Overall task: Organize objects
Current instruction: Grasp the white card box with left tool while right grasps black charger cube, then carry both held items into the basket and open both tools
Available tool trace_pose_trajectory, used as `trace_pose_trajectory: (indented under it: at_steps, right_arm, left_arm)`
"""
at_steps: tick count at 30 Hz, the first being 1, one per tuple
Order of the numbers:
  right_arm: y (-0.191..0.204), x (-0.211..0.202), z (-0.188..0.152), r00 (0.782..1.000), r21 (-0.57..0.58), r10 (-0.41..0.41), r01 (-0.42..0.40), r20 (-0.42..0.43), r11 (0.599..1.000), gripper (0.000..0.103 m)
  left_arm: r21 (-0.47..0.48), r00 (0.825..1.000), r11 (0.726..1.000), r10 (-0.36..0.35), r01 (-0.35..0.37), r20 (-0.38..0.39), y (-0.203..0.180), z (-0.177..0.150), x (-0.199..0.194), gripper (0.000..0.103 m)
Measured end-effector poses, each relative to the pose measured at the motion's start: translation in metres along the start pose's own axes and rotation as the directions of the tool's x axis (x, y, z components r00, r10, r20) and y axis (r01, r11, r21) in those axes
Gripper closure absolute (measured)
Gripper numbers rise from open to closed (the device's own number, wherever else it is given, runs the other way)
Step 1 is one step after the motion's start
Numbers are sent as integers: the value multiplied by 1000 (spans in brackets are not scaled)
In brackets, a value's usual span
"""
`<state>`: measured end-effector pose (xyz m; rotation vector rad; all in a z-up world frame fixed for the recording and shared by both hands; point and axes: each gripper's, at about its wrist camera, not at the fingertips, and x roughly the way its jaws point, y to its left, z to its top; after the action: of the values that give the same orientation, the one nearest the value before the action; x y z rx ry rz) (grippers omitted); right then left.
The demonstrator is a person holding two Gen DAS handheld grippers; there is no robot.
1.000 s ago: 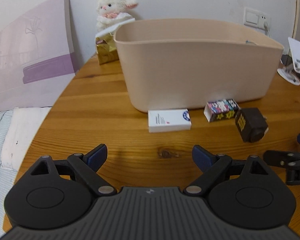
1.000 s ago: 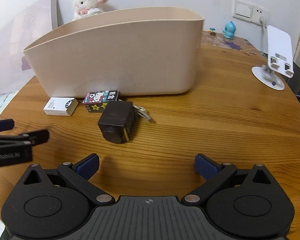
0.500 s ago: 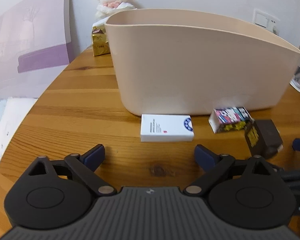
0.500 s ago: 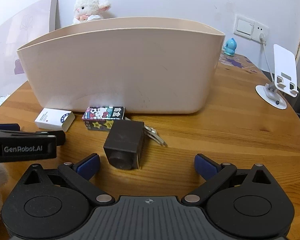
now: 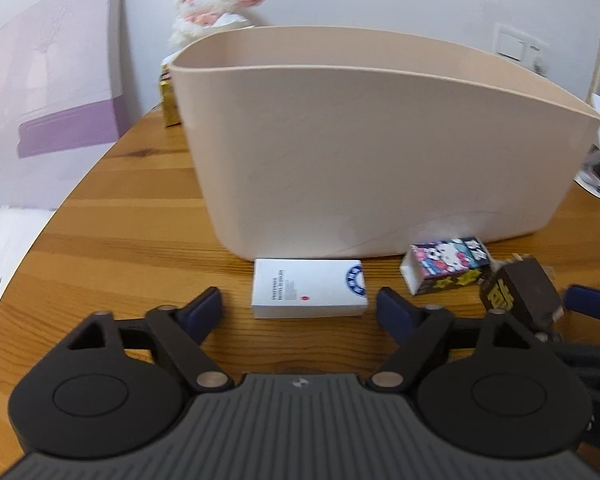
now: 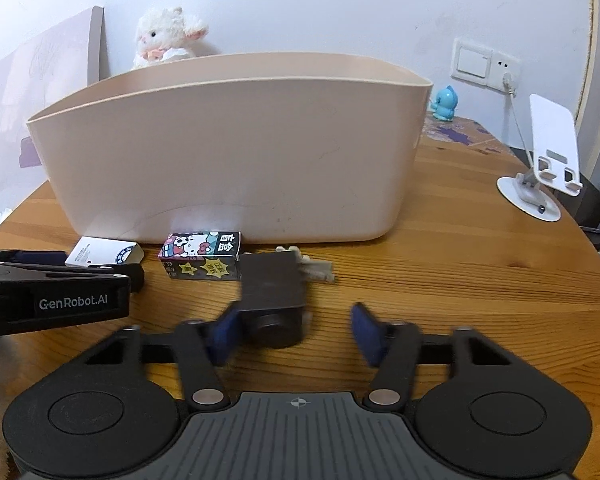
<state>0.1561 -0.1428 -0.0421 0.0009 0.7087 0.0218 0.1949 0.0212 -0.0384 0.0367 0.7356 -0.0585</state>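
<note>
A large beige bin (image 5: 380, 152) (image 6: 236, 152) stands on the wooden table. In front of it lie a white box (image 5: 309, 294) (image 6: 104, 253), a cartoon-printed box (image 5: 446, 266) (image 6: 202, 256) and a dark brown block (image 5: 520, 296) (image 6: 274, 300) with keys (image 6: 316, 270) behind it. My left gripper (image 5: 299, 308) is open, its fingers on either side of the white box. My right gripper (image 6: 296, 334) is open around the near end of the dark block, its left fingertip (image 6: 224, 334) beside the block.
A white plush lamb (image 5: 208, 8) and a gold box (image 5: 168, 100) sit behind the bin. A white phone stand (image 6: 544, 168) and a blue figurine (image 6: 444, 102) are at the right. A purple-and-white panel (image 5: 48, 92) leans at the left, past the table edge.
Both grippers have moved forward and lower. The left now brackets the white box; the right's fingers have narrowed and reached the dark block.
</note>
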Motion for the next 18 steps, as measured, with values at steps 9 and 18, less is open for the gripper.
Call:
trace_pose_trajectory:
  at_steps: [9, 18]
  right_arm:
    - [-14, -14, -6, 999, 7, 44, -44, -3, 999, 74]
    - [-22, -38, -13, 999, 2, 39, -39, 29, 999, 74]
  left_arm:
    - [45, 1000, 999, -11, 11, 8, -9, -4, -8, 43]
    - [49, 1000, 999, -13, 12, 8, 0, -14, -26, 43]
